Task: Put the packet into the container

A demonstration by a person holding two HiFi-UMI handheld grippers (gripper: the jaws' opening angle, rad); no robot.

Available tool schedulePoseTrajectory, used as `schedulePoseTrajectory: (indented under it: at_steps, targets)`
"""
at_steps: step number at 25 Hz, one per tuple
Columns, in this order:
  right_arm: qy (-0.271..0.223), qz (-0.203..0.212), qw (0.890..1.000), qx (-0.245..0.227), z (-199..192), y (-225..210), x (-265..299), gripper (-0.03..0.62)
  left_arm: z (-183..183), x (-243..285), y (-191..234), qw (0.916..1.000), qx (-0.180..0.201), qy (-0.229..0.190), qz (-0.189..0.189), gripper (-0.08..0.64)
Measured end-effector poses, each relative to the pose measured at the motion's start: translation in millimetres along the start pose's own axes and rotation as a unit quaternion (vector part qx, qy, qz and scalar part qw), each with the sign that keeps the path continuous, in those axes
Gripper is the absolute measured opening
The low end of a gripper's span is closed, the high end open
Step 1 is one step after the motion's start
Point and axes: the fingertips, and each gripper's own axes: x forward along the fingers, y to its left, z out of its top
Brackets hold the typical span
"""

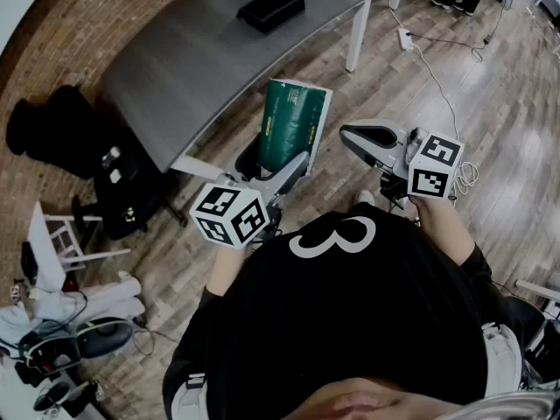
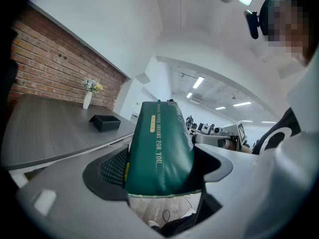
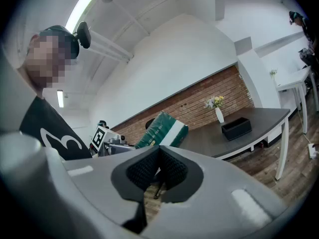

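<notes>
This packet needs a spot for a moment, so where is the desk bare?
The grey desk is bare across its near half, from its front edge to the black container. A white vase stands at the far edge. Left of the desk, dark bags crowd the floor.

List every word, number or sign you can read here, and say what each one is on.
"DREAMS FOR YOU": down the green packet; the words before it are too blurred to read.
"3": large white numeral on the person's black shirt.
The yellow label on the packet: too small to read.
The marker cubes: black-and-white patterns only, no words.
</notes>
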Motion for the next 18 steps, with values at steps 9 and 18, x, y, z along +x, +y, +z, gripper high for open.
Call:
schedulePoseTrajectory:
  at_steps: [9,18]
  targets:
    - [0.003,-0.001,1.000,0.003,-2.6,-1.7,0.2,0.001,-2.3,-0.4,2.0,1.0000,0.000,0.001,0.003,0.426]
    - [-0.018,-0.005,1.000,0.008,-9.6,-16.8,2.1,0.002,-11.1,9.0,11.9,0.9999,0.011,0.009,0.007,0.426]
